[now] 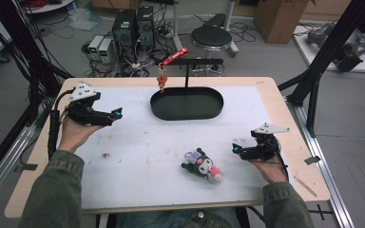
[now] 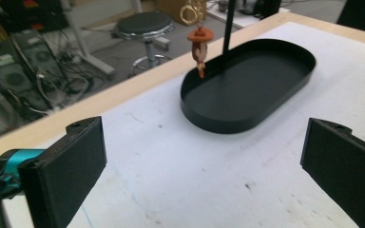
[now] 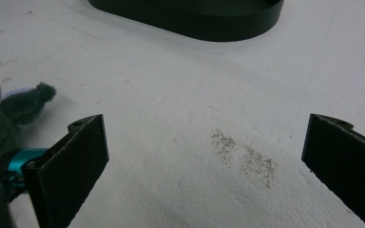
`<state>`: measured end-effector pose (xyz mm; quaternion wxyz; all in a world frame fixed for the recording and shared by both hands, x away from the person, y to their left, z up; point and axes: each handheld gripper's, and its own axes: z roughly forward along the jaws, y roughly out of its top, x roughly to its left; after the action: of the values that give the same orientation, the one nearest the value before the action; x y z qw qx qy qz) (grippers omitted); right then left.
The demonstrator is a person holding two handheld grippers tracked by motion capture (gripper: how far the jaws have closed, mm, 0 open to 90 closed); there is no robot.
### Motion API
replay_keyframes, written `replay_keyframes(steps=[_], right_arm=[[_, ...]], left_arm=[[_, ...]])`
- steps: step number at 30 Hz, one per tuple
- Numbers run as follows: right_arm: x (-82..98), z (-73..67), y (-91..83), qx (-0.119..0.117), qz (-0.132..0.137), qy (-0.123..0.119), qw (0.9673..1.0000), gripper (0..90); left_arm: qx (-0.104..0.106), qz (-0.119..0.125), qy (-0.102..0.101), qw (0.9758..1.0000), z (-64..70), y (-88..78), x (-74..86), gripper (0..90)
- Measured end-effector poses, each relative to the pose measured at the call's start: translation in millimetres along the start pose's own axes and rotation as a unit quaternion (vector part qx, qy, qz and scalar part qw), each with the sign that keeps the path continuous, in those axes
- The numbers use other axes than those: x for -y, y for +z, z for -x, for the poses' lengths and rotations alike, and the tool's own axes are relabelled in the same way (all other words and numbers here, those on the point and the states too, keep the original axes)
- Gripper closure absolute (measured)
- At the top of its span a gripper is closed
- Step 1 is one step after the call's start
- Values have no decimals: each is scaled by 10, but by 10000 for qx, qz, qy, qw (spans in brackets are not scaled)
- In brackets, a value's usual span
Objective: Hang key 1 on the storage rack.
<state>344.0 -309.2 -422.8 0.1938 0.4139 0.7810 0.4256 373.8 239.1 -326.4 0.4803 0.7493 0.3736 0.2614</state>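
Nothing is picked up yet, by the look of it. Both grippers rest on the mat, jaws wide apart, holding nothing

- Right gripper (image 1: pixel 236 150) sits at the right edge, pointing left at the plush (image 1: pixel 202 166). The plush lies on the mat (image 1: pixel 138 142) just beside that gripper, not touching it, well short of the tray (image 1: pixel 187 103)
- Left gripper (image 1: pixel 119 114) is at the far left, aimed toward the tray, well apart from the plush
- Tray is empty. A stand (image 1: pixel 187 71) rises from its back, and a charm (image 1: pixel 161 80) hangs off the left end of the bar on a red strap (image 1: pixel 173 56)

Judgement: the job is likely the plush going to the tray or the stand, so it's at the very start. Reach, grasp, carry and place are all left

View differences:
- High view gives the whole layout: both grippers, plush, tray, stand
- Left gripper view looks straight at the tray (image 2: pixel 247 85) and charm (image 2: pixel 200 45) and shows the charm hanging over the tray's near rim, close to it, which is hard to judge from above
- Right gripper view catches just the plush (image 3: pixel 9 118) at its left edge, beside the left jaw rather than between the jaws, plus a dirty smudge (image 3: pixel 242 154) on the mat and the tray rim (image 3: pixel 190 21) at the top
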Motion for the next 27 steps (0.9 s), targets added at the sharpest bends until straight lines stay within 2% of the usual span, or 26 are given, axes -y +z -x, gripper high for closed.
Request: replay_keyframes(steps=[11,18,21,23,25,27], right_arm=[[5,-1,3,-7,-28,-35,10000,6],[9,-17,-5,-4,-50,-3,10000,6],[12,-16,-3,5,-49,-7,10000,5],[12,-17,0,18,-62,-26,10000,6],[11,-22,4,7,-65,-25,10000,5],[13,-24,6,14,-59,-45,10000,5]], left_arm=[[-105,-211,-18,9997,-80,-151,224,18],[-249,-165,-90,9995,-116,-290,414,18],[-363,16,13,9993,-68,-382,477,18],[-355,138,34,9993,-13,-441,530,18],[-407,147,124,9990,42,-482,600,18],[-451,50,139,9989,76,-509,680,18]])
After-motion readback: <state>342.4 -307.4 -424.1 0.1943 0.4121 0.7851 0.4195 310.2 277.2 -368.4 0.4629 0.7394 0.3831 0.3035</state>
